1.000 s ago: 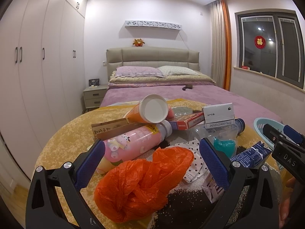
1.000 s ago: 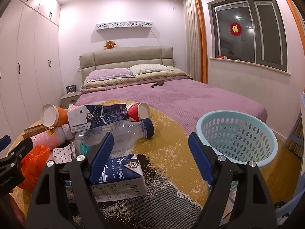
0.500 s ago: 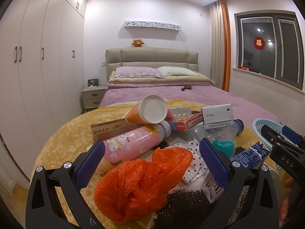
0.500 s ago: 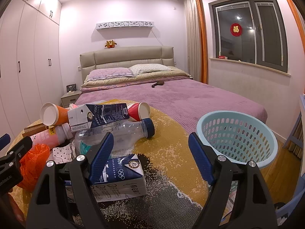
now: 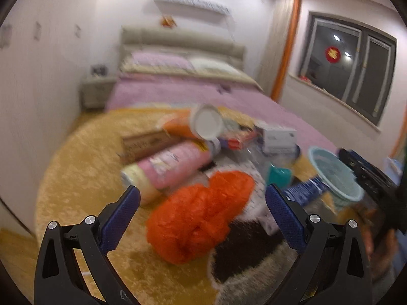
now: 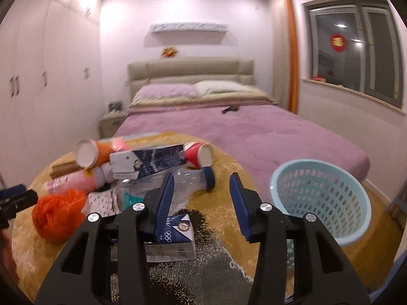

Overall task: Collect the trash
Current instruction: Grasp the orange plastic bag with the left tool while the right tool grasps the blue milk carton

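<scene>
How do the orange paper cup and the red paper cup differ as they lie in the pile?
In the right wrist view, the orange paper cup lies at the pile's left end, the red paper cup at its right end. The orange one's mouth faces left and toward the camera, the red one's faces right. Both lie on their sides, white inside.

You have a round yellow rug (image 6: 229,167) with a dark patch on the floor at the foot of the bed, and the trash lies on it in a heap: an orange plastic bag (image 5: 203,216), a pink bottle (image 5: 173,167) on its side, a clear bottle (image 6: 193,180), a blue milk carton (image 6: 173,239), and a brown box (image 5: 147,142). A light blue basket (image 6: 323,198) stands at the rug's right edge
</scene>
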Action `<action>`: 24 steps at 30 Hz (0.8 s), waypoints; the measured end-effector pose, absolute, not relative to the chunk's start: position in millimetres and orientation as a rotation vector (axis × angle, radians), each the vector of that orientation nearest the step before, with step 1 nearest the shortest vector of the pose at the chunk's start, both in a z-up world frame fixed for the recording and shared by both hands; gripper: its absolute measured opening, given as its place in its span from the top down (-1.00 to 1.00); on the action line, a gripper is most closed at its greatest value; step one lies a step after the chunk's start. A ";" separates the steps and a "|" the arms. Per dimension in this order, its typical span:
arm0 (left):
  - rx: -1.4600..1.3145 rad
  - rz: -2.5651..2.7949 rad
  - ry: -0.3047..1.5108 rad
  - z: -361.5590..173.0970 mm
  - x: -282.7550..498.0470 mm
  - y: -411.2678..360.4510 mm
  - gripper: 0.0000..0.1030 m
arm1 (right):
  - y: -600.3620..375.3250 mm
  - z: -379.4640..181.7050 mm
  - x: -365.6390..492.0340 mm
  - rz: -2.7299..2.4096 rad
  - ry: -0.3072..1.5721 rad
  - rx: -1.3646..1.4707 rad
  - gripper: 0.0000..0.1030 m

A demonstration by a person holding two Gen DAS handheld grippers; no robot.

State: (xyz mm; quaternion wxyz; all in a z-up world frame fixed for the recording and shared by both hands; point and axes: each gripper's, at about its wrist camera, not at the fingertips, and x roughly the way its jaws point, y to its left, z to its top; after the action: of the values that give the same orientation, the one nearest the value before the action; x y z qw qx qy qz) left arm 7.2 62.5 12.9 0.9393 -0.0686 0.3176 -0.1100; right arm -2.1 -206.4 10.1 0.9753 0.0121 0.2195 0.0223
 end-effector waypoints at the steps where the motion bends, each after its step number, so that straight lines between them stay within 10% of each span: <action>1: -0.137 -0.251 0.690 11.0 13.5 60.4 -0.85 | -206.5 10.5 3.2 0.057 0.463 0.015 0.03; 9: -0.061 -0.161 0.842 -28.1 49.3 34.7 -0.83 | -219.6 -12.7 35.5 0.165 0.614 0.078 -0.29; 18: 0.016 -0.092 0.824 -29.9 46.8 32.5 0.06 | -207.8 -28.8 25.6 0.283 0.715 0.106 -0.29; 24: -0.011 -0.100 0.770 -19.0 24.6 40.0 0.23 | -188.2 -31.8 -10.1 0.315 0.762 0.074 -0.29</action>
State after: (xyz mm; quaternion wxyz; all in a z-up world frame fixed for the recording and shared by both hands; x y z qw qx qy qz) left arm 24.6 40.0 -19.0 0.9255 -0.0054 0.3755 -0.0488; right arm -10.1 -188.2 -31.8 0.9156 0.0358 0.3700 0.1531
